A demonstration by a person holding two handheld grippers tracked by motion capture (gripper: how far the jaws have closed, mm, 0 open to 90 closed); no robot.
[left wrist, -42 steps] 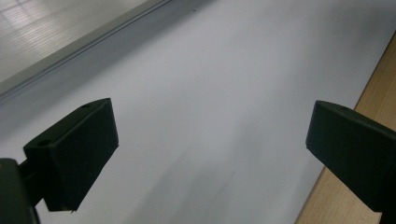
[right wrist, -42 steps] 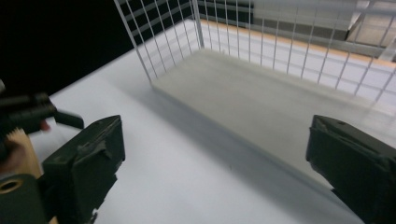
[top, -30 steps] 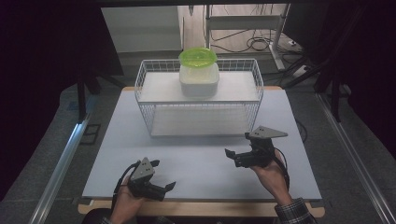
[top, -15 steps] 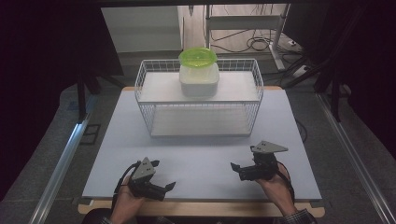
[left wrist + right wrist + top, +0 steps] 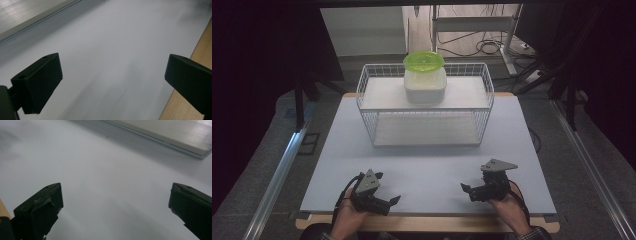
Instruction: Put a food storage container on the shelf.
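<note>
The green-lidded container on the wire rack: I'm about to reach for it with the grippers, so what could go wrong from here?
1. The green lid sits askew on the white container and overhangs it; a grab by the lid may lift only the lid.
2. The container sits on the top shelf of the wire rack, inside its raised rim, which a low approach could catch.
3. The left gripper and right gripper wait open at the table's near edge, so the reach is long.

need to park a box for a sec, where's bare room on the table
The widest free patch is the white mat between the wire rack and the two grippers; narrower strips flank the rack. The rack's lower shelf looks bare. Its top shelf holds a white container with a green lid.
</note>
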